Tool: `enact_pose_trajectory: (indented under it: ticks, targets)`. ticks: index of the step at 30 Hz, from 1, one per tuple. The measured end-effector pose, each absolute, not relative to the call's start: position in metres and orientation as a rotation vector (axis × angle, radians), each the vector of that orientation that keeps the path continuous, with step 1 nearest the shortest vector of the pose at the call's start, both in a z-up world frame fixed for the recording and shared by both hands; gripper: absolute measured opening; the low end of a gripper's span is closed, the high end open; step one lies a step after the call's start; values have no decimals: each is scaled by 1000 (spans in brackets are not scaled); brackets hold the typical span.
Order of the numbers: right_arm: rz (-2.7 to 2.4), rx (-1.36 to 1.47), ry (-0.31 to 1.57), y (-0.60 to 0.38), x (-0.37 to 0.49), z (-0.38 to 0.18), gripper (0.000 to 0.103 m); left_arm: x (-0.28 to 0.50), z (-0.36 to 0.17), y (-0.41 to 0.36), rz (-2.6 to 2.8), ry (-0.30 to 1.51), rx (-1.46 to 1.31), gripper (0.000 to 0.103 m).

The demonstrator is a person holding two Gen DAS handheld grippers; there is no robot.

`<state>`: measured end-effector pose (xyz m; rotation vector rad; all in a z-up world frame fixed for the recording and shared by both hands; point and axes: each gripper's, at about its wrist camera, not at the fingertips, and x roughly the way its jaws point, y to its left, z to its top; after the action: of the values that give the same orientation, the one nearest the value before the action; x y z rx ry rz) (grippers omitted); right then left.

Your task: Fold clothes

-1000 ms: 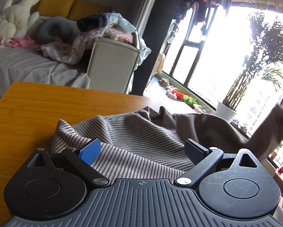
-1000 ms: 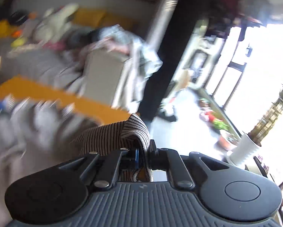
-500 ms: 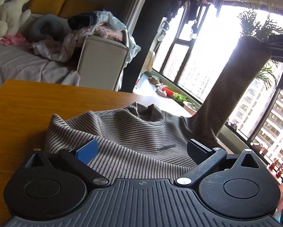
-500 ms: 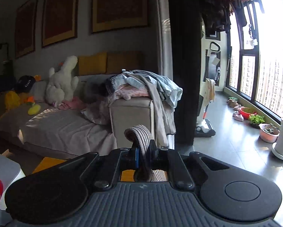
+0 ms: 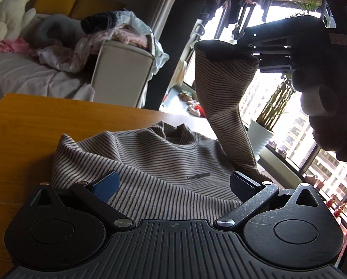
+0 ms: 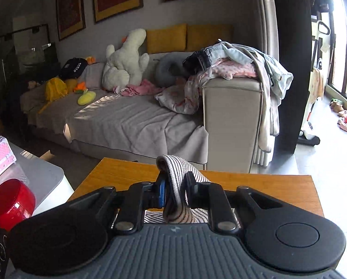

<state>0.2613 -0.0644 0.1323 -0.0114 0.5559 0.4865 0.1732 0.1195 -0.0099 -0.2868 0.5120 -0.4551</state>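
Observation:
A brown-and-white striped sweater (image 5: 155,162) lies face up on the wooden table (image 5: 34,125), collar away from me. My left gripper (image 5: 173,186) hovers low over its chest, open wide, nothing between the fingers. The sweater's right sleeve (image 5: 224,107) is lifted off the table and hangs from my right gripper (image 5: 227,53), held by a hand at the upper right. In the right wrist view the sleeve cuff (image 6: 173,174) sits folded between the jaws of the right gripper (image 6: 175,188), which are opening; both pads still touch the cuff.
A grey sofa (image 6: 131,121) with a white plush toy (image 6: 124,62) stands beyond the table (image 6: 266,186). Loose laundry (image 6: 238,62) is heaped on its armrest. A red container (image 6: 11,202) and pink case (image 6: 0,160) stand left. A potted plant (image 5: 261,134) stands by the window.
The right gripper carried the sleeve up from the table's right side and leftward over the sweater. Its jaws have parted slightly around the cuff. The left gripper stayed put.

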Motion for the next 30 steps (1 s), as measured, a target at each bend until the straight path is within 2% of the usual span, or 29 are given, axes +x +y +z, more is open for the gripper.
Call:
enact_pose_trajectory:
  ticks: [2, 3, 8, 17, 20, 23, 26, 30]
  targets:
    - [498, 21, 558, -67, 262, 131, 40, 173, -10, 119, -456, 511, -284, 103]
    - [496, 22, 555, -69, 261, 131, 41, 173, -10, 119, -456, 511, -284, 103]
    - [480, 27, 581, -83, 253, 123, 41, 174, -11, 121, -448, 514, -291, 103]
    - [425, 127, 816, -122, 209, 64, 41, 176, -11, 135, -376, 500, -344, 103]
    - [401, 55, 768, -122, 201, 59, 41, 177, -10, 138, -372, 496, -362, 103]
    - [413, 6, 729, -114, 209, 60, 27, 179, -11, 137, -376, 502, -347, 103]
    - [394, -36, 667, -106, 223, 59, 26, 181, -13, 138, -358, 513, -345, 103]
    - [322, -5, 726, -114, 245, 42, 27, 183, -15, 146, -327, 518, -378, 103]
